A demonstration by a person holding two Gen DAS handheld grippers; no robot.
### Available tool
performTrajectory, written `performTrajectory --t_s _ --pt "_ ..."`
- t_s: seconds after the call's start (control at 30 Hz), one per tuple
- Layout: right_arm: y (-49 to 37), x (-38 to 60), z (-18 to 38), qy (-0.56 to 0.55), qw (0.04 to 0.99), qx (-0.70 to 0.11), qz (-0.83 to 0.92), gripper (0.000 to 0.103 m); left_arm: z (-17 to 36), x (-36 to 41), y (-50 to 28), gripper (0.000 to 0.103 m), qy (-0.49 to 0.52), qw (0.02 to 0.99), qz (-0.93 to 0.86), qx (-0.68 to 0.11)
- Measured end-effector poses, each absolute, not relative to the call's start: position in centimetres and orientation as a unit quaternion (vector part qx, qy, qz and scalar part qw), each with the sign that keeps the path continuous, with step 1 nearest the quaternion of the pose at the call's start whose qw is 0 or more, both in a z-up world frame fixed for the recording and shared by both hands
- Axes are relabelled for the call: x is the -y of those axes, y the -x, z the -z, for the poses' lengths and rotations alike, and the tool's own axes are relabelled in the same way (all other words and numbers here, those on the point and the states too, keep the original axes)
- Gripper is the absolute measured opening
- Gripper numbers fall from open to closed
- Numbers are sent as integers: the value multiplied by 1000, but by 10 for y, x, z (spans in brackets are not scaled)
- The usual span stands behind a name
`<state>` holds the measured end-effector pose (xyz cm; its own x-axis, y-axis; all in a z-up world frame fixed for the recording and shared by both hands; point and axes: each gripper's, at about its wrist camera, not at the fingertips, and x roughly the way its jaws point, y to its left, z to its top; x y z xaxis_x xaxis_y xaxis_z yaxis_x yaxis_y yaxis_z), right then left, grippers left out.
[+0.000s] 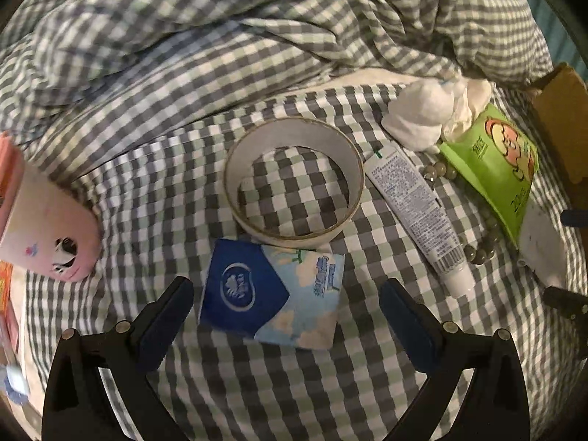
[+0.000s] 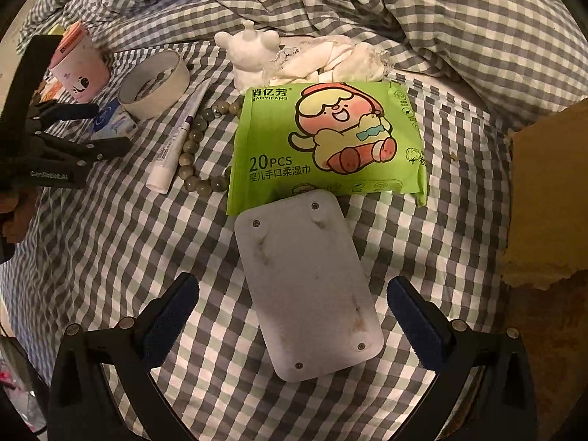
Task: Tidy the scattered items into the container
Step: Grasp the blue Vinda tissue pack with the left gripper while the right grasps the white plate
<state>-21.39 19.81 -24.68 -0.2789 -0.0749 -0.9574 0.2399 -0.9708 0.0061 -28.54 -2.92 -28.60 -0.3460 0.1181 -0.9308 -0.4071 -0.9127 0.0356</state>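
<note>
Rumpled checked duvet [image 1: 220, 36] on checked sheet [image 2: 110, 257]

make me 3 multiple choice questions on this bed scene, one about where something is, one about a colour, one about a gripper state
1. Where does the white tube lie?
A. between the tape roll and the bead bracelet
B. on top of the wipes pack
C. inside the cardboard box

2. What colour is the wipes pack?
A. pink
B. bright green
C. dark blue

3. How does the right gripper stand?
A. shut on the wipes pack
B. shut on the white plate
C. open, one finger at each side of the white plate

Answers:
1. A: the tube lies beside the tape roll, with the bead bracelet at its other side.
2. B: the wrapper is bright green with a cartoon figure.
3. C: a wide gap shows between the fingers, and the white plate lies flat on the checked sheet.
</note>
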Motion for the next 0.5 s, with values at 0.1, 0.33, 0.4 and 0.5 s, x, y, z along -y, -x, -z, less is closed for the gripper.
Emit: performTrajectory --t_s 0.1,0.33,0.4,0.5 --pt "217 -198 251 -595 101 -69 794 103 294 32 289 94 554 163 -807 -126" --pt "220 -197 266 -607 104 -62 785 103 294 44 288 78 545 153 -820 -87" --pt "219 -196 269 -609 101 -63 784 103 293 42 287 77 541 149 -822 -93" --pt "220 -197 272 -611 101 -63 783 103 291 43 287 77 541 143 -824 -87"
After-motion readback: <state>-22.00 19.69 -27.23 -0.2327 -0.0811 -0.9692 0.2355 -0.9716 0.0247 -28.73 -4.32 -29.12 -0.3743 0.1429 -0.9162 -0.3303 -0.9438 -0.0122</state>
